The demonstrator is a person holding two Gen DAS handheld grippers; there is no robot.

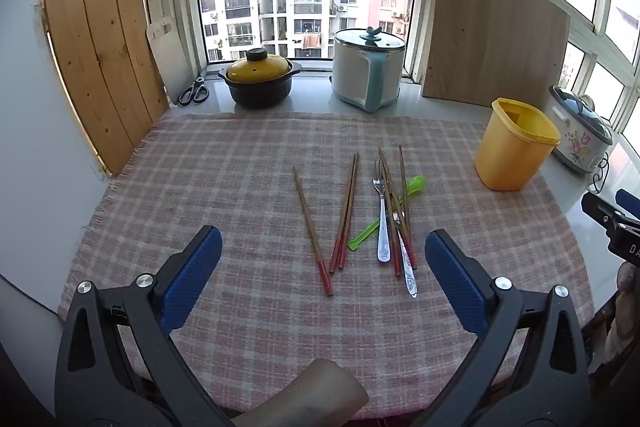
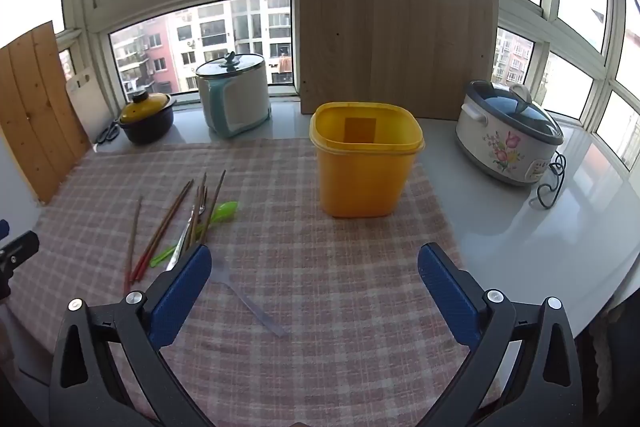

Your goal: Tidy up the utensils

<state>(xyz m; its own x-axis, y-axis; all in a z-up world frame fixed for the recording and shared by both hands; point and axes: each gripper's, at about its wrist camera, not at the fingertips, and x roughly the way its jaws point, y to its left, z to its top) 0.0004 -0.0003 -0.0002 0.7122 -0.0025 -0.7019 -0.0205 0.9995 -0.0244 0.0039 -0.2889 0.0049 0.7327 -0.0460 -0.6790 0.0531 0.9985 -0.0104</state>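
We see nothing sorted yet: the chopsticks (image 1: 345, 213), fork (image 1: 382, 215) and green spoon (image 1: 414, 183) lie loose on the table's checked cloth (image 1: 240, 187), and the yellow bin (image 2: 366, 159) stands empty. Both our left tongs (image 1: 324, 281) and right tongs (image 2: 314, 287) hang wide and hold nothing, so all the work is left.

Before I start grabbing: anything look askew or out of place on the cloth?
Only the utensils: chopsticks, a fork and a green spoon lie loose and crossed on the checked cloth, none in the yellow container, which looks empty. Nothing spilled or visibly damaged.
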